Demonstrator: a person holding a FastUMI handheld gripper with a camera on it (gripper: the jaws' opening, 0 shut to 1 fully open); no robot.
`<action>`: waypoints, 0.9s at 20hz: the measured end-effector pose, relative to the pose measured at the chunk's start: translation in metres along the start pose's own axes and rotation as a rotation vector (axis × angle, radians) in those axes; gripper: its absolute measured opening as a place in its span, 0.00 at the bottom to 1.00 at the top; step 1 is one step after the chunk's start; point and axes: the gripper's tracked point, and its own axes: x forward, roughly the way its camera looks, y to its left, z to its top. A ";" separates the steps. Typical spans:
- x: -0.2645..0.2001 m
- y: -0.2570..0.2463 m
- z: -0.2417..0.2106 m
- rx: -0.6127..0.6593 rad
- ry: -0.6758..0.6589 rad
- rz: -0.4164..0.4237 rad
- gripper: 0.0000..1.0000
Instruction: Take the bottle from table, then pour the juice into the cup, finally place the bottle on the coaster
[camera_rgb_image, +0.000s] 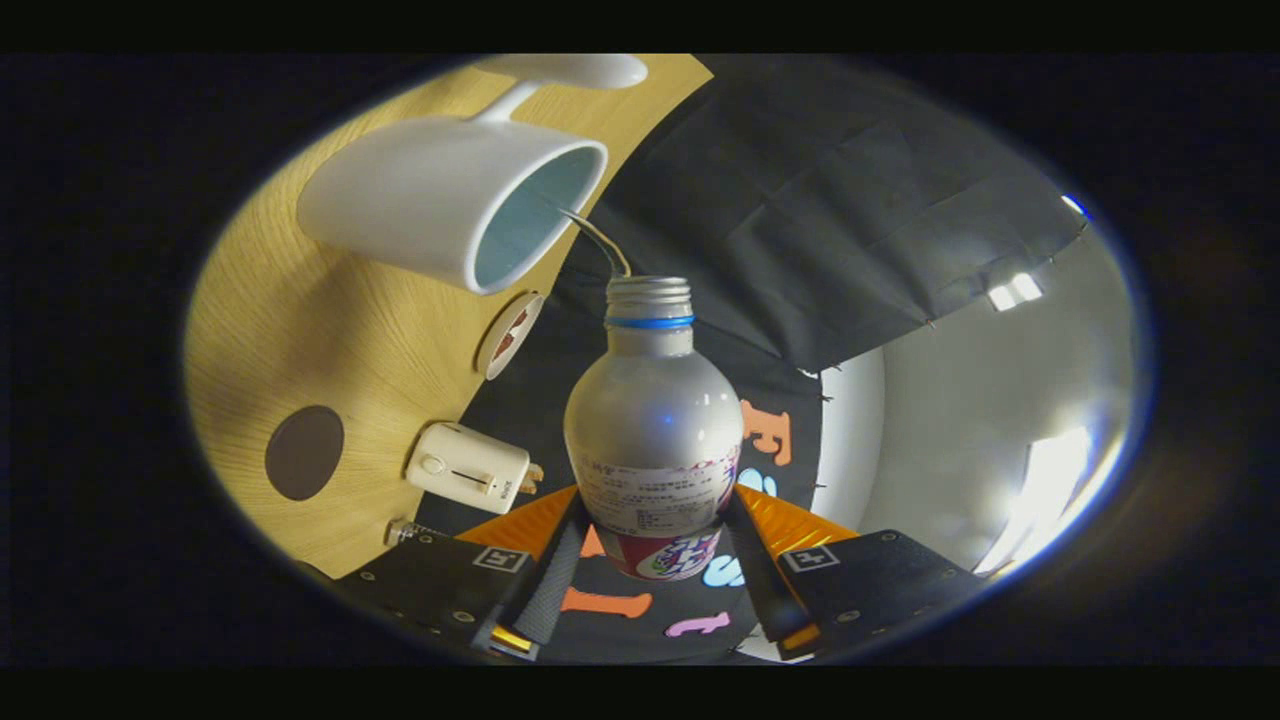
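Both fingers of the gripper (655, 560) pressed on the lower body of the bottle (652, 430), pinching it between them — its cap was off and its open neck pointed toward the cup (450, 200). A thin stream of juice (598, 238) ran from the neck into the cup's mouth. The cup stood on the wooden table (300, 330), whose pale grain showed clearly. On the same surface lay a dark round coaster (304, 452), a white plug adapter (468, 467) and a small round lid (509, 334) near the table edge. Beyond hung the black cloth wall (850, 220) — further off, a pale room with bright lights (1015, 291).
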 end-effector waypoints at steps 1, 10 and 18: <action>0.001 -0.001 0.000 -0.003 -0.002 -0.006 0.77; 0.000 -0.009 -0.001 -0.023 0.004 -0.051 0.76; 0.002 -0.012 -0.001 -0.017 0.011 -0.063 0.76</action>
